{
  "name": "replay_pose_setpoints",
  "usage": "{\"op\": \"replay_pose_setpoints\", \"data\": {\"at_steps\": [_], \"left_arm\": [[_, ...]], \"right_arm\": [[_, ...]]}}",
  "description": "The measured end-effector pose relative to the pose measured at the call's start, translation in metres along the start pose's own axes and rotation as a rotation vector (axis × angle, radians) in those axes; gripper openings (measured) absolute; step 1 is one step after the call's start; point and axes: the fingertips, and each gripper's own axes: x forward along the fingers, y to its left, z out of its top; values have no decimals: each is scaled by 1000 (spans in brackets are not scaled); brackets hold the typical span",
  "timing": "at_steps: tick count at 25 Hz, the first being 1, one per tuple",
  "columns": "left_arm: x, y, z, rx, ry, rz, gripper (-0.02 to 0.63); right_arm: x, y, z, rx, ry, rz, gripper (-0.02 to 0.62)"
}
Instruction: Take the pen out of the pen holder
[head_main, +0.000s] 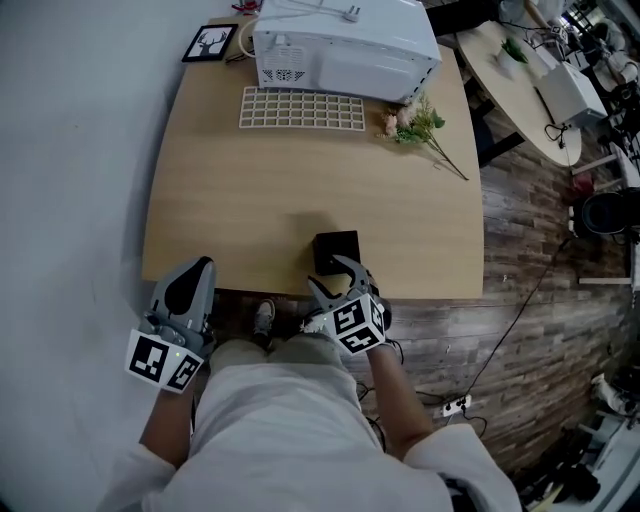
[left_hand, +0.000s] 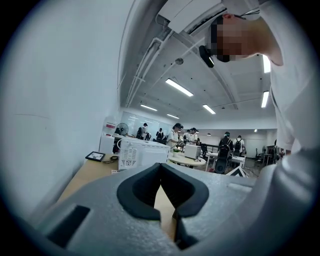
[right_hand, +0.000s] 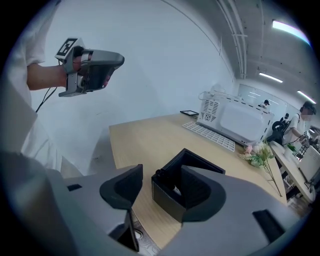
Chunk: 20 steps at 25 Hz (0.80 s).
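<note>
The right claw hangs over the near edge of the table, at 6 o'clock on the table top in the head view. Its two jaws stand part way open and they hold nothing. The pads do not press on anything.

The pen holder is a black square box with an open top. It sits at the 6 o'clock edge of the table, and the right claw's tips are just on its 6 o'clock side. In the right gripper view the box shows in the gap between the jaws, a little past the tips, and the right jaw hides part of it. The pen is in the holder. Only its dark round top shows, poking up at the box's 9 o'clock corner.

The left claw is off the table, at 7 o'clock from the holder, beside the person's leg. Its tips are closed together and it has nothing in it. In the right gripper view it shows up high at 10 o'clock, held in a hand in front of the white wall.

At 12 o'clock on the table stands a white microwave. Just in front of it lies a white grid tray. Some flowers lie at 1 o'clock, and a small picture frame sits at 11 o'clock
</note>
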Motion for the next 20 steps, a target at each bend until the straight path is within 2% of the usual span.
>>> {"op": "replay_pose_setpoints", "data": {"at_steps": [2,4,9,13,20], "left_arm": [[-3,4,-1,-5,-1,11,12],[-4,8,-1,-12,-3,19,12],[0,11,0,-20,-15,19,12],[3,12,2,-25,-28,17,12],[-2,16,3,-39,-44,29,12]], "right_arm": [[1,-4,-1,-2,12,-7,204],[3,-5,-3,-15,26,-4,187],[5,-3,-3,-37,42,23,175],[5,2,-3,-56,51,61,126],[1,4,-3,-30,54,94,118]]}}
